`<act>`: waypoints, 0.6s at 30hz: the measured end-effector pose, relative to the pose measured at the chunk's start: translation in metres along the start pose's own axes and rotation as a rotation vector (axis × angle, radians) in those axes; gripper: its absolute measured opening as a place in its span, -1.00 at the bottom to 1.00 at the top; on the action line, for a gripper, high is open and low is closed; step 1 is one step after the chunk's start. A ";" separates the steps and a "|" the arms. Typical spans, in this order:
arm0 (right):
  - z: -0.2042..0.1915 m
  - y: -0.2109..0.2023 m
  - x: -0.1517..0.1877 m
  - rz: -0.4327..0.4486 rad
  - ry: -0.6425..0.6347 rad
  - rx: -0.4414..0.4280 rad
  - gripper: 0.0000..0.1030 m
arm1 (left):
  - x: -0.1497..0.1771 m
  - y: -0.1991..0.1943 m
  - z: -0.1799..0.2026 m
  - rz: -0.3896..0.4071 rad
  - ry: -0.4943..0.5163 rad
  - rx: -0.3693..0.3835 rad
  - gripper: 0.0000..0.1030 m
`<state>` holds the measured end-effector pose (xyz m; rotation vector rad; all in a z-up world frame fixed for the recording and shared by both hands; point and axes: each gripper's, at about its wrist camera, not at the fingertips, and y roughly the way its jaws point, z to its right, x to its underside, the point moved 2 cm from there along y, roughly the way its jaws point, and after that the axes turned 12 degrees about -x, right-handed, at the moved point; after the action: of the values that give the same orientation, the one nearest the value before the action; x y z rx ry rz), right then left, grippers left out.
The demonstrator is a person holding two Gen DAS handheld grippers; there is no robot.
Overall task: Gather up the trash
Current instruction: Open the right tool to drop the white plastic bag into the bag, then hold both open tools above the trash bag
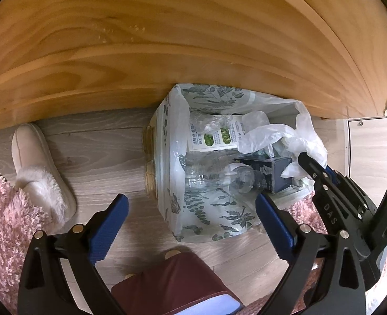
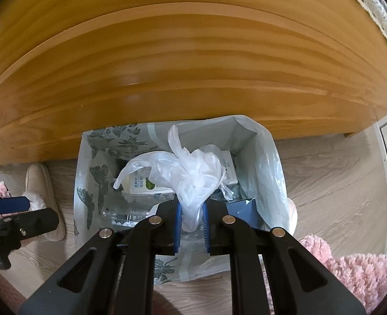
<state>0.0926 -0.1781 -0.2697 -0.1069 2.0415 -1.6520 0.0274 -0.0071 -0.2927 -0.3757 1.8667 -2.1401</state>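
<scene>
Right wrist view: your right claw squeezes a crumpled clear plastic glove over the leaf-print bag-lined trash bin. Your left claw hangs wide apart, holding nothing, above it.

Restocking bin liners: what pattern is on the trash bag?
Pale trash bag printed with grey-green leaves and butterflies; the left wrist view shows it best.

Both grippers are black plastic frames with triangular cut-outs and round silver screws. The left gripper and right gripper carry ribbed blue pads; white "DAS" lettering marks the right one at 3 o'clock.
</scene>
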 end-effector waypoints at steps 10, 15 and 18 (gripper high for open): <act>0.007 -0.005 -0.002 0.038 0.028 0.015 0.45 | 0.001 0.004 -0.001 -0.008 -0.002 -0.009 0.82; 0.007 -0.001 -0.002 0.029 0.015 0.062 0.68 | 0.001 0.004 -0.001 -0.010 0.001 -0.009 0.82; 0.007 -0.001 -0.002 0.026 0.010 0.067 0.68 | 0.001 0.005 -0.001 -0.012 0.004 -0.009 0.82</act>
<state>0.0967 -0.1839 -0.2691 -0.0486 1.9843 -1.7057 0.0263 -0.0074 -0.2976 -0.3857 1.8813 -2.1427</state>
